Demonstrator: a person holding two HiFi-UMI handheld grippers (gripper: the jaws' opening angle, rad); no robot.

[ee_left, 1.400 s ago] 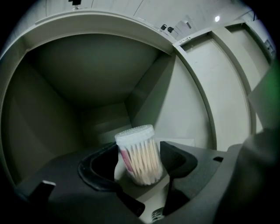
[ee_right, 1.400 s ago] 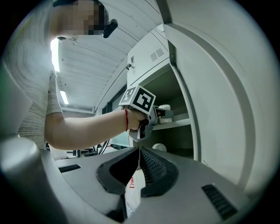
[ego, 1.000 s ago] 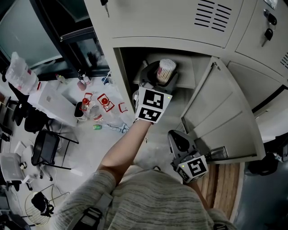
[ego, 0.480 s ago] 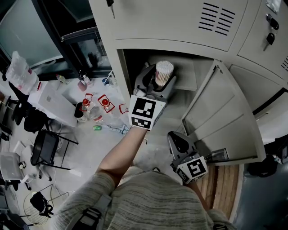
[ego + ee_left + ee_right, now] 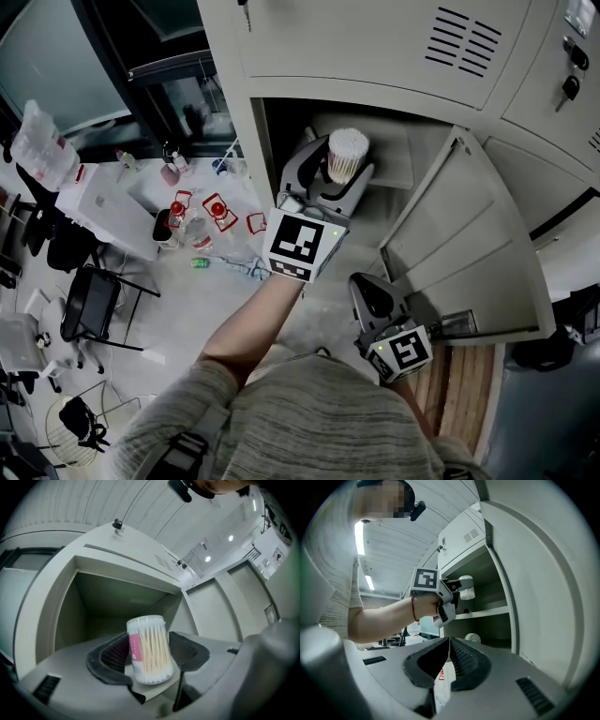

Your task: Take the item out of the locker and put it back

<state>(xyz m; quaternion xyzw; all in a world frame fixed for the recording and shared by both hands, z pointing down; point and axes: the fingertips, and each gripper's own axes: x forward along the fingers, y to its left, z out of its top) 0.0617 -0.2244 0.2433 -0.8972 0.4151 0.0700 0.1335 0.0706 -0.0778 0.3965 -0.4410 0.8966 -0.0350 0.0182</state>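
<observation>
Fingers (image 5: 187, 653) of the left gripper (image 5: 149, 654) clamp a cotton-swab tub (image 5: 149, 644); the right gripper (image 5: 447, 660) has its jaws pressed together.
An open locker door (image 5: 469, 244) stands right of the tub, with a shelf (image 5: 483, 613) behind.

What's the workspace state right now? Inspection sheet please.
surface: locker shelf, bare where visible
job's things: cotton swab tub held at the mouth of the open compartment; locker door open
clutter: red-capped bottles on the table at left; round whitish thing below the shelf
grippers: left gripper shut on the tub; right gripper jaws together, low by the door
cables: nothing seen
surroundings: black chair; key in a neighbouring lock
</observation>
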